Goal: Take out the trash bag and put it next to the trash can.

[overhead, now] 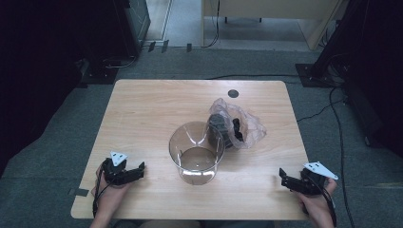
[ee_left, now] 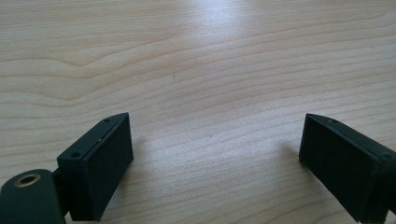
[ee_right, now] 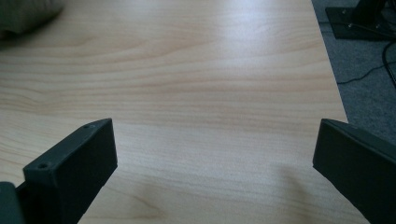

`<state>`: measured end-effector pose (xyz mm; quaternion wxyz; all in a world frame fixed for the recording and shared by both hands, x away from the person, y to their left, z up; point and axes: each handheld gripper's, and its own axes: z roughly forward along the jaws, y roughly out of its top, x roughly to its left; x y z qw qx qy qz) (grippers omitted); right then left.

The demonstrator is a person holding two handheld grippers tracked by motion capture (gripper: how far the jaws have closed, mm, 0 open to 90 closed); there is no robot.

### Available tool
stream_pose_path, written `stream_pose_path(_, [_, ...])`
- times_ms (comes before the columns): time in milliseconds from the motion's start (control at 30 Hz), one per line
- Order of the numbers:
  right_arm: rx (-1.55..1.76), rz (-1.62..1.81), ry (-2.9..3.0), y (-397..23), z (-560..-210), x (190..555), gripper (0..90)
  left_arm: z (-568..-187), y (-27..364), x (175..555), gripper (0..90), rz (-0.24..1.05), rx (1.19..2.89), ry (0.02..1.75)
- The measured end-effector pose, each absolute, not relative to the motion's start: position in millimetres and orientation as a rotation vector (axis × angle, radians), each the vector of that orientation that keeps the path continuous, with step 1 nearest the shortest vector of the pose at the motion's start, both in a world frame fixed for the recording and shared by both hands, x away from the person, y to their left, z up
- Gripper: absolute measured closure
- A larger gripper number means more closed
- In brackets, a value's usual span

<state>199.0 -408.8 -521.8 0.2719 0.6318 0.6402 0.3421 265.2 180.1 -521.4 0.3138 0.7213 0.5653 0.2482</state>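
Two handheld grippers rest at the near corners of a wooden table (overhead: 142,104), neither holding anything, in what looks like the opening step of the work. The left gripper (overhead: 138,171) lies near the front left edge with its jaws spread wide over bare wood; the right gripper (overhead: 283,178) sits near the front right edge, its jaws likewise well apart. Between them, toward the middle of the table, stands a clear plastic cup (overhead: 196,152), upright and open-mouthed. Just behind and to its right lies a crumpled clear plastic bag (overhead: 249,126) with dark items (overhead: 221,126) inside, touching or very nearly touching the cup's rim. The next move likely calls for one gripper to reach in for the bag while the other steadies the cup, since thin film slips and a light cup tips easily. The high view lays out cup, bag and both hands; the left gripper view gives wood grain between its black jaws, and the right gripper view adds the table's right edge and grey floor (ee_right: 369,84) beyond.
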Motion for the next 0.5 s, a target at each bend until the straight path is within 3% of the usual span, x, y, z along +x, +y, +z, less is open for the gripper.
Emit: stream_pose_path(500, [1.763,0.891,1.752,-410.1,-526.9,202.1,0.0,-521.5,180.1,265.2,9.2,0.654,1.901,1.491])
